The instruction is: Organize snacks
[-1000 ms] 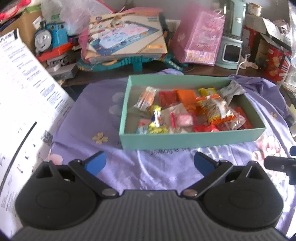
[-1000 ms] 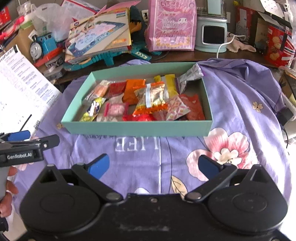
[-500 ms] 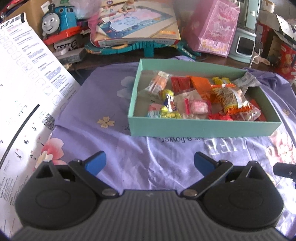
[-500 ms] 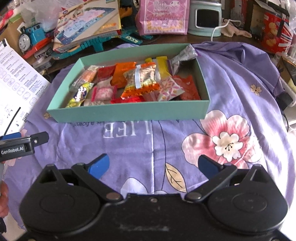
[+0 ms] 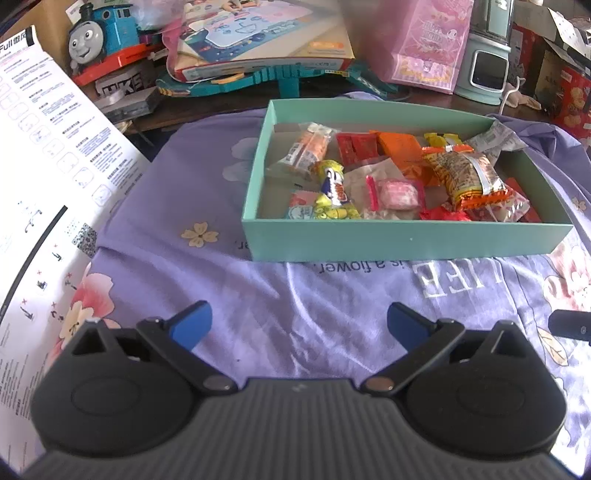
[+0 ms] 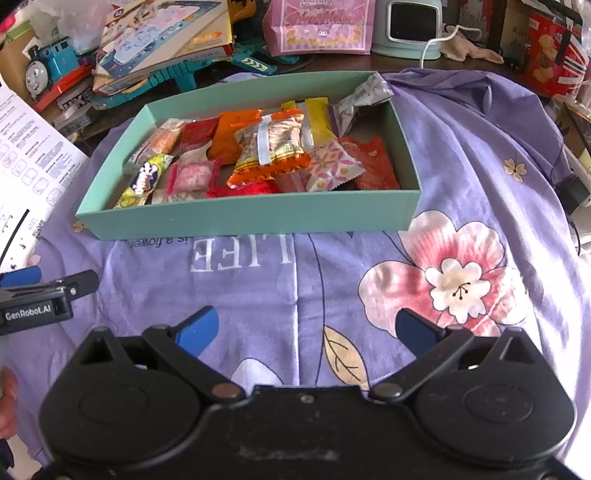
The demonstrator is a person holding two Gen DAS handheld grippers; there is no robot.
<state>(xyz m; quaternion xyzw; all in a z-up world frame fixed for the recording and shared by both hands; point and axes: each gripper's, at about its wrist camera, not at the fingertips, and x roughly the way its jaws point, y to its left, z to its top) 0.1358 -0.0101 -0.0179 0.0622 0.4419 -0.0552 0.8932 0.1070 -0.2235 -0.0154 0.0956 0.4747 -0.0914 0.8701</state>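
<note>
A shallow teal box (image 5: 406,240) (image 6: 251,218) sits on the purple flowered cloth and holds several wrapped snacks: an orange-and-yellow bag (image 5: 465,177) (image 6: 273,147), a pink candy pack (image 5: 397,194), a yellow packet (image 5: 334,184), a red pack (image 5: 356,147), a silver wrapper (image 6: 362,98). My left gripper (image 5: 297,326) is open and empty, above the cloth in front of the box. My right gripper (image 6: 306,330) is open and empty, also short of the box. The left gripper's side shows at the left of the right wrist view (image 6: 44,295).
A white printed sheet (image 5: 48,177) lies at the left. Behind the box stand a blue toy train (image 5: 103,33), a board-game box (image 5: 258,40), a pink gift bag (image 5: 428,40) and a mint appliance (image 6: 410,26). The cloth (image 6: 480,166) drops off at the right.
Both grippers have pulled back and tilted down, so the box sits lower in both views. Both stayed open and empty. The snacks have not moved.
</note>
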